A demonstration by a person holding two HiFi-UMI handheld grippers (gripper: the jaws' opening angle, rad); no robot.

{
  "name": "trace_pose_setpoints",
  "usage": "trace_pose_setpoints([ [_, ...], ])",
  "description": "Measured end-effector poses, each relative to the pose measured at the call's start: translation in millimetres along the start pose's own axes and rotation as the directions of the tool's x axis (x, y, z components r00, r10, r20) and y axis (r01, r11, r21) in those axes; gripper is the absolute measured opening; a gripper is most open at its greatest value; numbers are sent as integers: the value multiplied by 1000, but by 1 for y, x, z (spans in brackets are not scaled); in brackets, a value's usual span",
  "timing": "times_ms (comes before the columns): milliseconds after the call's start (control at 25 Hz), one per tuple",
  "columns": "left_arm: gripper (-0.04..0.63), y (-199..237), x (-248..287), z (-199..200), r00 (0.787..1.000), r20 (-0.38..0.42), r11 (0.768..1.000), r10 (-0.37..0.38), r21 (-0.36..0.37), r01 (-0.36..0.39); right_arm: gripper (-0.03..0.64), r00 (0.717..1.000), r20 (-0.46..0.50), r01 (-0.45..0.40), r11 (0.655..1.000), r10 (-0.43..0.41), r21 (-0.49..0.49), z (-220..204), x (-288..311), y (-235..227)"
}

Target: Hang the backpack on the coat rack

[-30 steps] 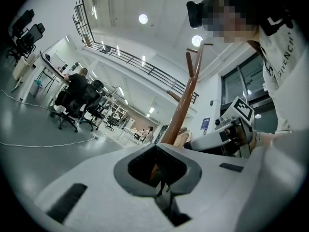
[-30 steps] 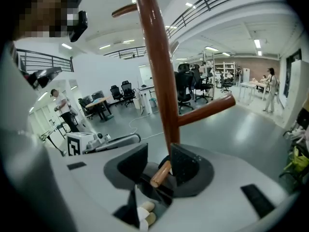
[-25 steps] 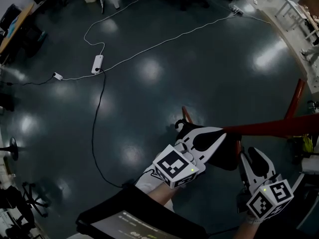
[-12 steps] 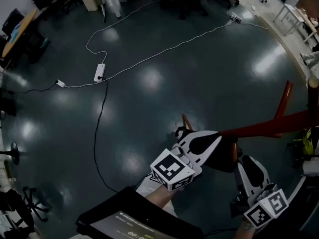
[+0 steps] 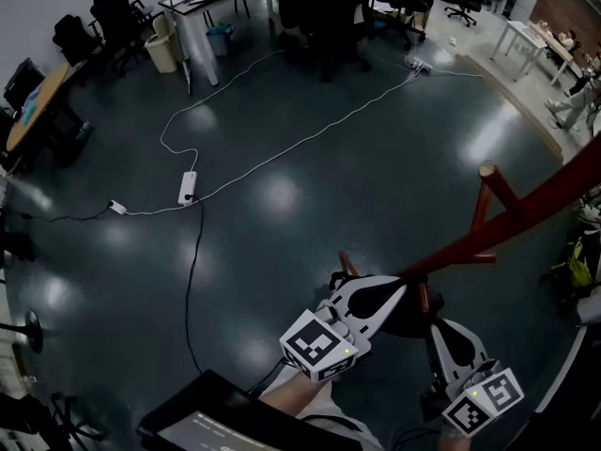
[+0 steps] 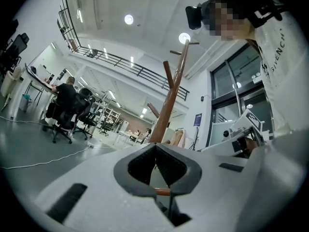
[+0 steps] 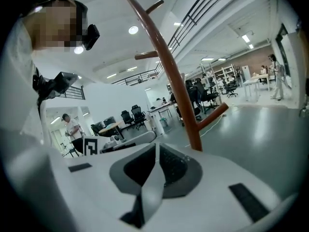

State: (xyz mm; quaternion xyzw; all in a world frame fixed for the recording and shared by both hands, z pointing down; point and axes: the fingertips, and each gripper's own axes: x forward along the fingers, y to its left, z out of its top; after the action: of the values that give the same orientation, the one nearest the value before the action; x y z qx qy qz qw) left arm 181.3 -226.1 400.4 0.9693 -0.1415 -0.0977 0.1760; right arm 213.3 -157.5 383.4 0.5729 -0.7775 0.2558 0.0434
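Coat rack [image 5: 526,216]: reddish-brown wooden pole, slanting in the head view from low centre up to the right edge.
Pegs: one round-tipped peg [image 5: 486,173] branches off mid-pole, with short ones near the lower end. The gripper views show more angled up near the top.
Backpack [image 5: 413,316]: dark bulk right under the pole's lower end, shape hard to read.
Hung or not: can't tell.

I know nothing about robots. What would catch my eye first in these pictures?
The reddish-brown coat rack stands out first, slanting across the right side of the head view. Just below it, at the bottom edge, are the white left gripper and right gripper, each bearing a cube with black-and-white square markers. Farther left, a white power strip lies on the dark, glossy floor.
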Motion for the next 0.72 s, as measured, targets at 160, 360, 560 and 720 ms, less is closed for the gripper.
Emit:
trace_pose_setpoints([
  [160, 9, -20, -1, 10, 999, -8, 999, -31, 10, 32, 32, 999, 37, 11, 1000, -10, -29, 9, -13, 7],
  [360, 9, -39, 1, 28, 998, 4, 998, -59, 5, 59, 32, 999, 41, 33, 994, -29, -101, 20, -26, 21],
  [560, 9, -50, 1, 44, 997, 11, 997, -79, 22, 79, 32, 996, 88, 36, 992, -26, -118, 34, -35, 27],
  [720, 9, -51, -2, 55, 996, 17, 996, -82, 45, 81, 32, 994, 109, 32, 989, -17, -143, 38, -36, 35],
])
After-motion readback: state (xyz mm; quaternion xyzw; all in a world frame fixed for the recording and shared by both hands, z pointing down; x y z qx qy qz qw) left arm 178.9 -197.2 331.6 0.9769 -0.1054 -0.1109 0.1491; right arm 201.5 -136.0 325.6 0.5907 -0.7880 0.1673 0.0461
